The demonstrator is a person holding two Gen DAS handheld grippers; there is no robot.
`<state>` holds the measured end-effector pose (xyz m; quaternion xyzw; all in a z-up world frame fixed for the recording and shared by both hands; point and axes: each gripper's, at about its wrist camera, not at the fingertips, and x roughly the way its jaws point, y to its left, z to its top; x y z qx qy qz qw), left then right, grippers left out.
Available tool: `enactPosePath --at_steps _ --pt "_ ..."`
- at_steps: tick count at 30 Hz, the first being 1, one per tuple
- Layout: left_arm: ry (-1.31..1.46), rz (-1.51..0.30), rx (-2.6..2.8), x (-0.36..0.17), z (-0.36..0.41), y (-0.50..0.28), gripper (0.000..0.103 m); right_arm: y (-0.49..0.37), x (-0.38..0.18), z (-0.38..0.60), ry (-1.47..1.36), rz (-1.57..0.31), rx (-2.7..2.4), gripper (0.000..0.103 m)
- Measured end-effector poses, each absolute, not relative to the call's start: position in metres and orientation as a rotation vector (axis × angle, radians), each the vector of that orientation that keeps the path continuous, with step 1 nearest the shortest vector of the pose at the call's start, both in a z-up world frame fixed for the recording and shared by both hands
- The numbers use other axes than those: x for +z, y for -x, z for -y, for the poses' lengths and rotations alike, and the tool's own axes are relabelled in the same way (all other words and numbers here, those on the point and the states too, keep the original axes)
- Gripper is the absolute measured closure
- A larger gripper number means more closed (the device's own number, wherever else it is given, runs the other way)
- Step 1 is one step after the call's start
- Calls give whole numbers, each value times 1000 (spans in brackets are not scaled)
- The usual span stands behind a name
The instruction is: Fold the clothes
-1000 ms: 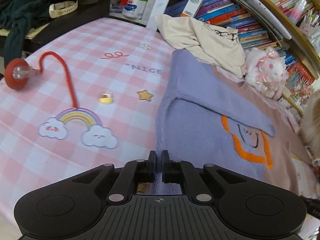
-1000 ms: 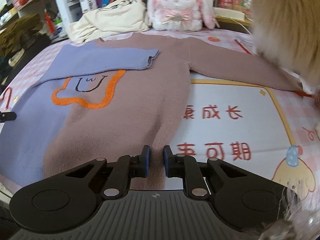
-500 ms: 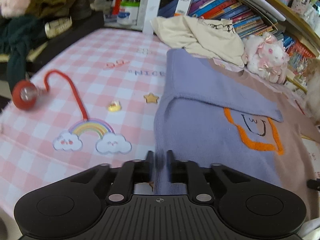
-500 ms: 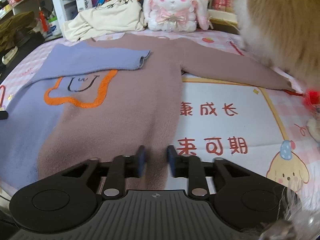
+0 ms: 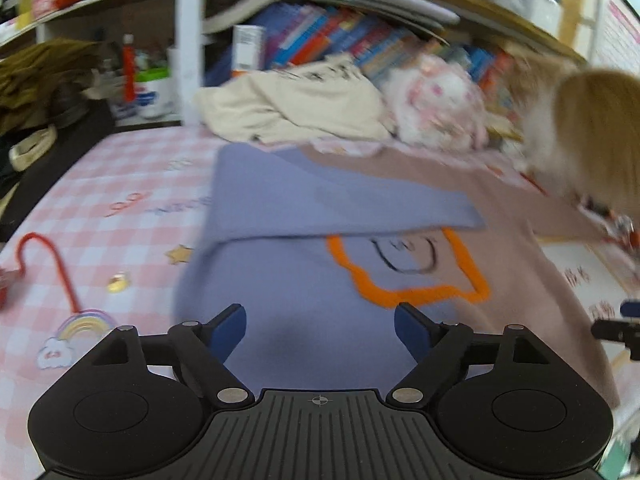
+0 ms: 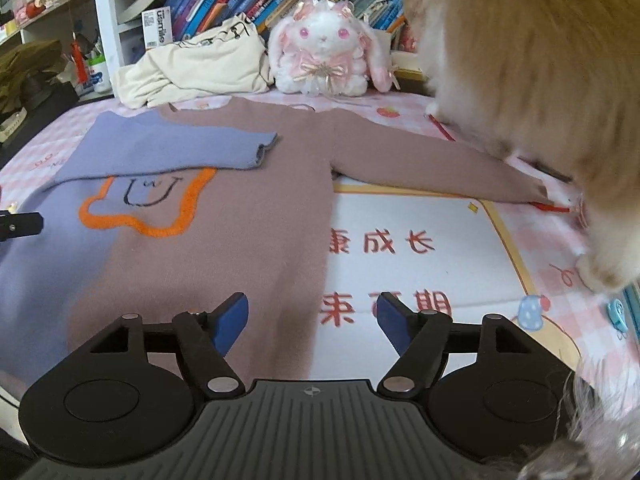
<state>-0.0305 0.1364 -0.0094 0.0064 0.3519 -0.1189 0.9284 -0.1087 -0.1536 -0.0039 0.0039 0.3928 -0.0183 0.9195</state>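
A two-tone sweater [image 6: 240,216], lilac on the left half and brown on the right, with an orange outline on its chest, lies flat on the pink checked mat [image 5: 120,184]. Its lilac sleeve [image 6: 172,148] is folded across the chest. Its brown sleeve [image 6: 432,164] stretches out to the right. My left gripper [image 5: 320,330] is open and empty above the lilac hem [image 5: 300,344]. My right gripper [image 6: 312,320] is open and empty above the brown hem at the sweater's right edge. The left gripper's tip also shows in the right wrist view [image 6: 20,226].
A fluffy orange cat [image 6: 540,92] stands at the right, over the brown sleeve's cuff. A white plush rabbit [image 6: 324,52] and a cream garment [image 6: 192,68] lie at the back before bookshelves. A red cord [image 5: 52,264] lies on the mat at the left.
Both grippers have opened wide and let go of the sweater's hem. The left gripper has swung right, over the sweater. The cat has moved nearer the brown sleeve.
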Motion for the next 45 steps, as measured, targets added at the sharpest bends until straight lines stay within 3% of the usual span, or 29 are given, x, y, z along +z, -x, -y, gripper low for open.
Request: enactPosePath --at_steps 13,30,33,35,37,45 --pt "50 -790 -84 -18 -110 23 18 85 -11 198 11 -816 37 29" --pt "50 -846 107 -23 -20 42 18 31 -17 326 -107 -804 95 28" --pt "44 -861 136 -24 -9 49 18 22 -17 355 -159 -793 51 32" --pt "41 -868 156 -24 -2 54 18 15 -16 370 -173 -790 22 46" --pt "40 -868 176 -23 4 58 18 9 -16 384 -170 -785 -9 52" --pt "35 -875 231 -20 19 64 18 -22 -16 431 -191 -813 -88 59"
